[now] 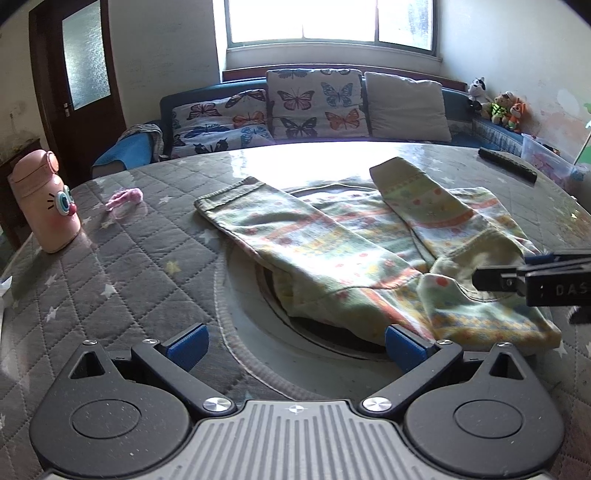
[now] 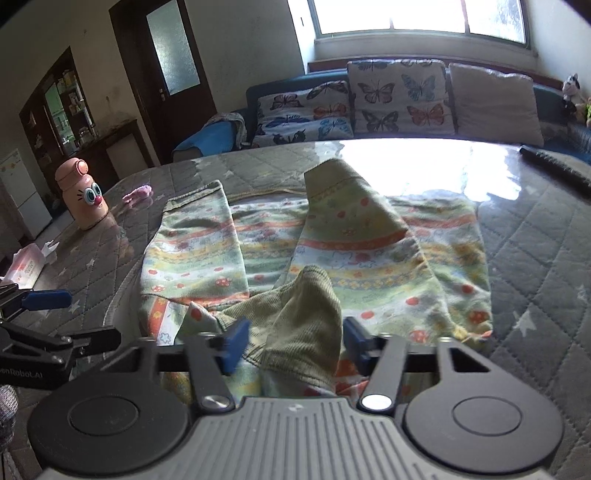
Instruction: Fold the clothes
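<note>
Right claw (image 2: pixel 293 345) has its blue pads on either side of a raised ridge of the garment (image 2: pixel 314 254), the ribbed green hem bunched up between them; the pads look close to the cloth, though I cannot tell if they truly pinch it. Left claw (image 1: pixel 293 347) stands wide apart with nothing in it, hovering over the near edge of the same garment, a small patterned piece with both sleeves laid across its body. It lies on the bench (image 1: pixel 129 266) on a grey quilted cover with stars, partly over a round inset in the bench top. My worry is a thin bite: if I catch only the top layer of the ridge, the lower layer will drag and the fold will skew, and the loose sleeves could slide off as I lift. Left of the garment stands a pink bottle (image 1: pixel 46 201), with a pink hair tie (image 1: pixel 123 197) between them. Beyond the garment a dark remote (image 1: pixel 508 164) lies near the far right, then a sofa (image 1: pixel 207 99) with butterfly cushions under a bright window (image 1: pixel 328 20).
</note>
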The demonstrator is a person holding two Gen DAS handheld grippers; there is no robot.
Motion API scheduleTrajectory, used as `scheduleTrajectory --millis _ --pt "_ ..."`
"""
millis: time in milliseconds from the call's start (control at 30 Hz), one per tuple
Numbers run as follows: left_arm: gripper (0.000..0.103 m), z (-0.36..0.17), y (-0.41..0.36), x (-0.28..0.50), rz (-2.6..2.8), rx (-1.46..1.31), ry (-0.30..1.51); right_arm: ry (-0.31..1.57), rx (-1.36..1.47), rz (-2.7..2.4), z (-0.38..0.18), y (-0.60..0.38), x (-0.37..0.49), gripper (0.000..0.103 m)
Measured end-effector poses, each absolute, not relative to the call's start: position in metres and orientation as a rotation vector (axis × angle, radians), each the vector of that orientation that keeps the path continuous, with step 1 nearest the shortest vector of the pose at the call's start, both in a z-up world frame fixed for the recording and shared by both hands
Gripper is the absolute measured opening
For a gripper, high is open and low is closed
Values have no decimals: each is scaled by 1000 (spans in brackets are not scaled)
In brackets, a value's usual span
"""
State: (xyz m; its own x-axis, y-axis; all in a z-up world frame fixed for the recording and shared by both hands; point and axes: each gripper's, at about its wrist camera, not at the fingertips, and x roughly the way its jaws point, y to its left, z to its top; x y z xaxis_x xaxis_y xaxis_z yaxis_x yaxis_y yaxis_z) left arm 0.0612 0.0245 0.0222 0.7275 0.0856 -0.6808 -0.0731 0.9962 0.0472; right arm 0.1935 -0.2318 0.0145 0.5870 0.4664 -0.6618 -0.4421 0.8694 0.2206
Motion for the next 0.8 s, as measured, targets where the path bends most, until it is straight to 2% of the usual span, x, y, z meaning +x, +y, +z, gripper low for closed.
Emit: scheduleTrajectory --millis 67,167,433,633,800 --pt "103 24 27 62 97 16 747 780 42 540 15 -234 190 31" --pt "103 27 30 64 109 14 740 753 42 572 25 -238 178 22" --pt "103 37 27 70 103 28 709 676 -50 749 56 -236 128 18" --pt "103 43 20 80 83 50 694 656 -217 898 58 -226 78 12" --pt "103 51 13 93 36 37 687 685 -341 925 45 -222 57 11"
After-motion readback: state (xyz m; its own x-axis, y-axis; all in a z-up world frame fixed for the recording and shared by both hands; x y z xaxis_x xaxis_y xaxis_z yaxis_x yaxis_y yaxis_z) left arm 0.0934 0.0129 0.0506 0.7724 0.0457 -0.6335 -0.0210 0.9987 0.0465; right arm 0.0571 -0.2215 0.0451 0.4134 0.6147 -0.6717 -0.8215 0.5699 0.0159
